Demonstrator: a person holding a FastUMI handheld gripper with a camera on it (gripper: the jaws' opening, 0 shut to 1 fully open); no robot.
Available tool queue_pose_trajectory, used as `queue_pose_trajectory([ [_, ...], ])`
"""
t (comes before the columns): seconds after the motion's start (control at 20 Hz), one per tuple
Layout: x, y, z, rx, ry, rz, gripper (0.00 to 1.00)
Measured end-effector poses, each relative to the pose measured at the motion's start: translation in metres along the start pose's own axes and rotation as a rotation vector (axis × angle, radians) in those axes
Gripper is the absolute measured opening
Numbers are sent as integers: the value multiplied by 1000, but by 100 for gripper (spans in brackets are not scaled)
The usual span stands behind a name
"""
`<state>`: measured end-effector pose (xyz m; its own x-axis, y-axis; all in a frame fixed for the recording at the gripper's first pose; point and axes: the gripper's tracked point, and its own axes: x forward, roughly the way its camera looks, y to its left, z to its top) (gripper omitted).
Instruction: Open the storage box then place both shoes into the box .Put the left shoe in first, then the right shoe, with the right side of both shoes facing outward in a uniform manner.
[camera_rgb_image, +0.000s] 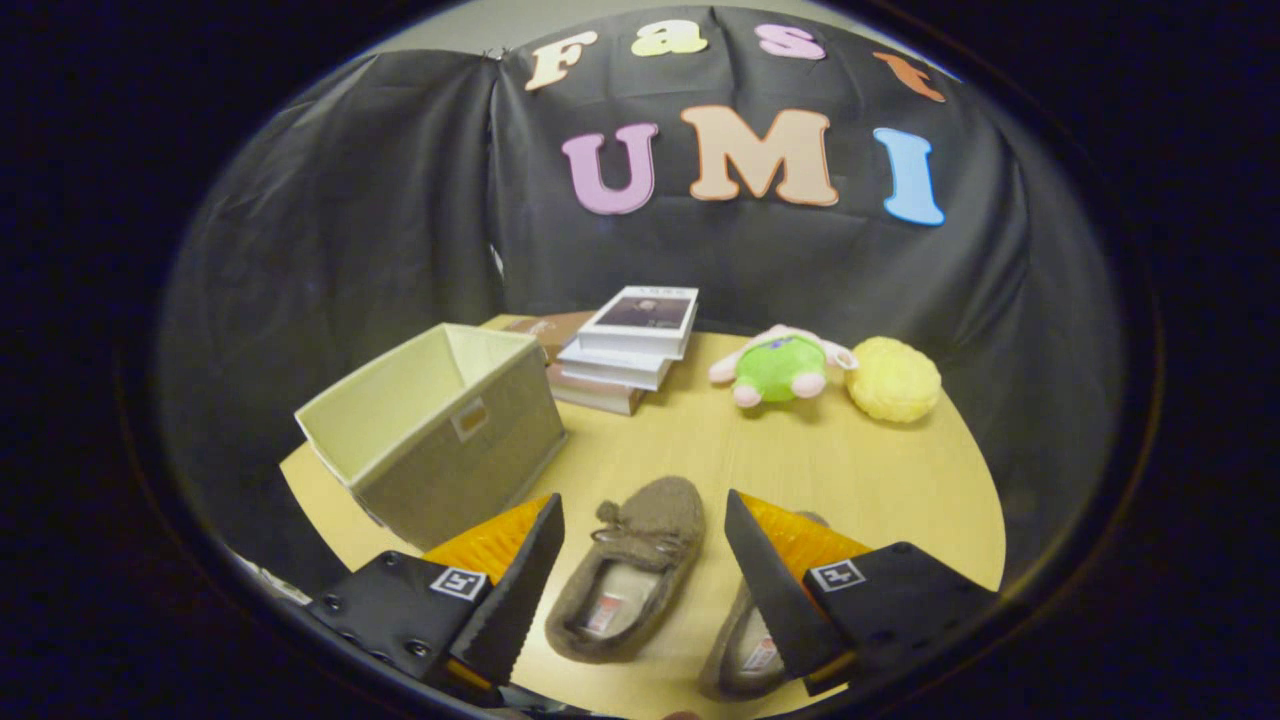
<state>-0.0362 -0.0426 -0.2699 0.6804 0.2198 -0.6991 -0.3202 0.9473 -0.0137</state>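
A beige fabric storage box stands open-topped on the wooden table, ahead of my left finger. One brown moccasin slipper lies between my fingers, toe pointing away. A second slipper lies beside it, mostly hidden behind my right finger. My gripper is open, hovering above the slippers, with nothing pressed between its fingers.
A stack of books sits behind the box. A green and pink plush toy and a yellow fuzzy ball lie at the far right of the table. Black cloth walls close the booth behind.
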Motion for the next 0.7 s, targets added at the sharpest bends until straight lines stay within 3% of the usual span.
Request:
queue_pose_trajectory([
  [0.45, 45, -11, -78, -11, 241, 28, 99],
  [0.65, 55, -11, -91, -29, 311, 21, 93],
  [0.7, 55, -12, -94, -25, 328, 16, 84],
])
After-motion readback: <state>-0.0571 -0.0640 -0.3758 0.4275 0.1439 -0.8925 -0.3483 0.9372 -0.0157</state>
